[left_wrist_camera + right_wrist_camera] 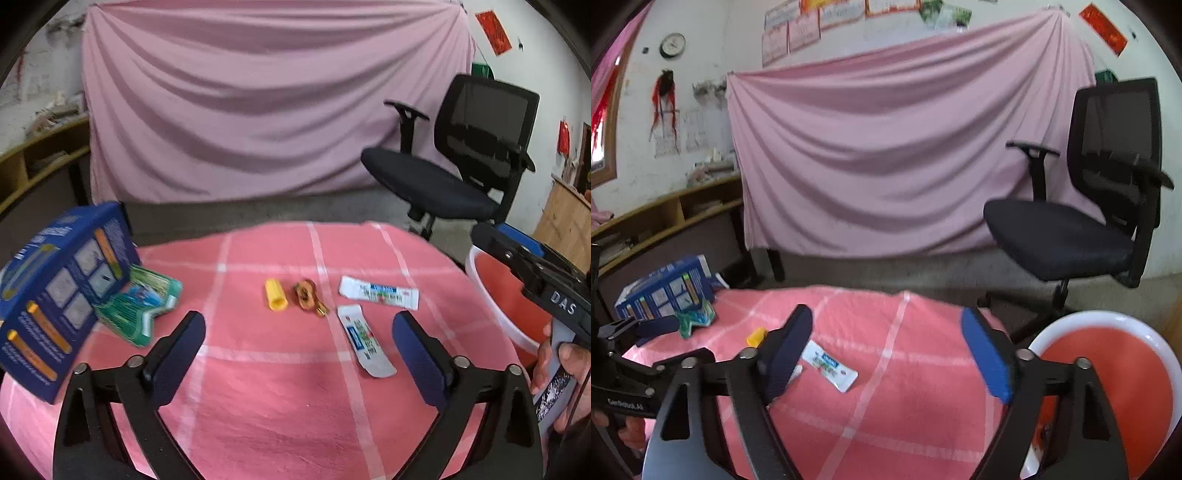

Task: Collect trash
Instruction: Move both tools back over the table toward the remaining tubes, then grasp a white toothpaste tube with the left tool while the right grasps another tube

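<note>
On the pink checked tablecloth (258, 387) lie a yellow cap (276, 294), a brown peel scrap (307, 296), a white wrapper (379, 292) and a second white wrapper (365, 341). A crumpled green packet (142, 304) lies beside a blue box (61, 291) at the left. My left gripper (297, 354) is open and empty above the near cloth. My right gripper (886, 354) is open and empty, over the table's right part; a white wrapper (830, 365) lies between its fingers in that view. A red bin with a white rim (1108, 373) stands right of the table.
A black office chair (461, 162) stands behind the table at the right. A pink sheet (258, 99) hangs at the back. A wooden shelf (33, 155) runs along the left wall. The bin also shows in the left wrist view (498, 295).
</note>
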A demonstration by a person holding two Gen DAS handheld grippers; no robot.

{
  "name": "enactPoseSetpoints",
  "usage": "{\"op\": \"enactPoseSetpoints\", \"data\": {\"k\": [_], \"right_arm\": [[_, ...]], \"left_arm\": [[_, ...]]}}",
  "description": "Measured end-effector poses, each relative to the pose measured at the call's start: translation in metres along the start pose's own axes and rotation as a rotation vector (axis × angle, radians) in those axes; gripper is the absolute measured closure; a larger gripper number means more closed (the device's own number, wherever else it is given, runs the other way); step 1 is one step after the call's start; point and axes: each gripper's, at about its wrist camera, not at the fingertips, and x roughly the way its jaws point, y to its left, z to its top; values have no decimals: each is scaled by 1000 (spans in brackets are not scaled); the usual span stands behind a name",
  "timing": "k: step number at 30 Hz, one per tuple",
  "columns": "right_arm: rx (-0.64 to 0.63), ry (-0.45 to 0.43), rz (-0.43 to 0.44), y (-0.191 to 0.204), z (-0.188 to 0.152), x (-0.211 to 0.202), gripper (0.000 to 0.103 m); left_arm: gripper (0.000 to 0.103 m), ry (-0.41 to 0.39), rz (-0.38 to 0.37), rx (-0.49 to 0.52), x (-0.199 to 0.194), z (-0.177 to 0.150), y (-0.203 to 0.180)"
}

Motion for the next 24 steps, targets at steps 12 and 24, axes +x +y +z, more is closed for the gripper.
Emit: {"op": "enactPoseSetpoints", "data": {"k": [12, 24], "right_arm": [[13, 182, 30, -6, -5, 31, 45], [24, 264, 54, -9, -7, 46, 45]], "left_arm": [[49, 224, -149, 17, 44, 7, -16], [84, 258, -46, 73, 56, 4, -22]]}}
